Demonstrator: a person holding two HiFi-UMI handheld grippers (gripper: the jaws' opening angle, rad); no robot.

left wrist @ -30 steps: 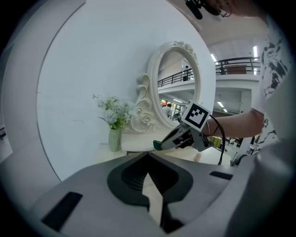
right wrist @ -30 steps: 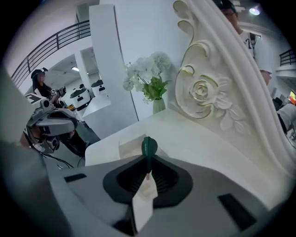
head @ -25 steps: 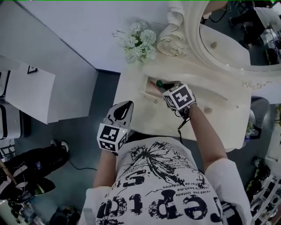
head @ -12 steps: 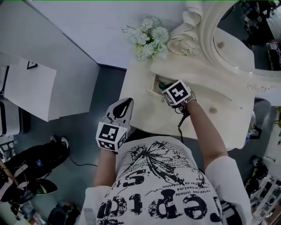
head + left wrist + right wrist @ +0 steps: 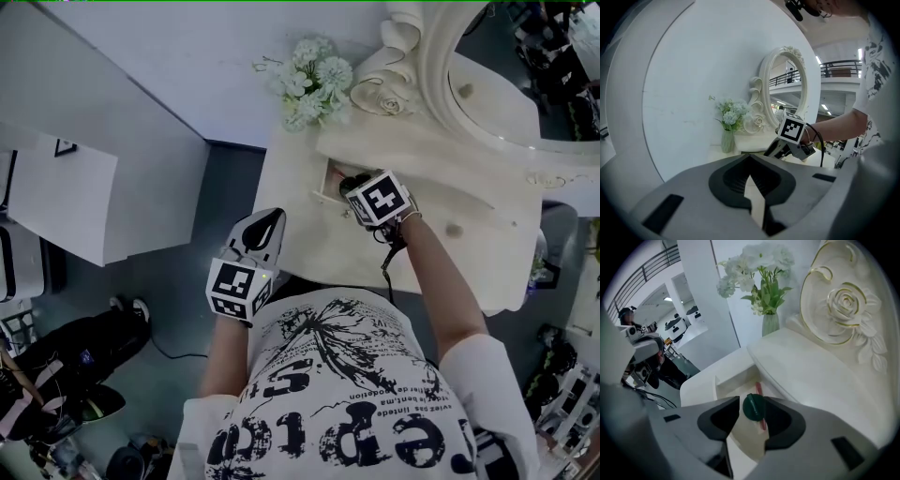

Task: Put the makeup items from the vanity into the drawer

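Note:
The vanity's small drawer (image 5: 328, 180) stands pulled out at the left end of the cream vanity top (image 5: 450, 197). My right gripper (image 5: 354, 186) reaches into it from above. In the right gripper view a round dark-green makeup item (image 5: 753, 407) sits between the jaws of my right gripper (image 5: 752, 417), which are opening, with a sliver of gap on its left side. Below it a thin red stick (image 5: 760, 391) lies on the drawer floor (image 5: 740, 380). My left gripper (image 5: 264, 229) hangs off the vanity's left edge, shut and holding nothing.
A vase of pale flowers (image 5: 311, 82) stands at the vanity's back left corner, beside the carved rose frame of the oval mirror (image 5: 487, 94). A white cabinet (image 5: 66, 206) stands to the left across the grey floor.
The right gripper has stayed at the open drawer, nosing slightly further in. The green item and red stick seen beside it earlier are now mostly covered in the head view. The left gripper has not moved.

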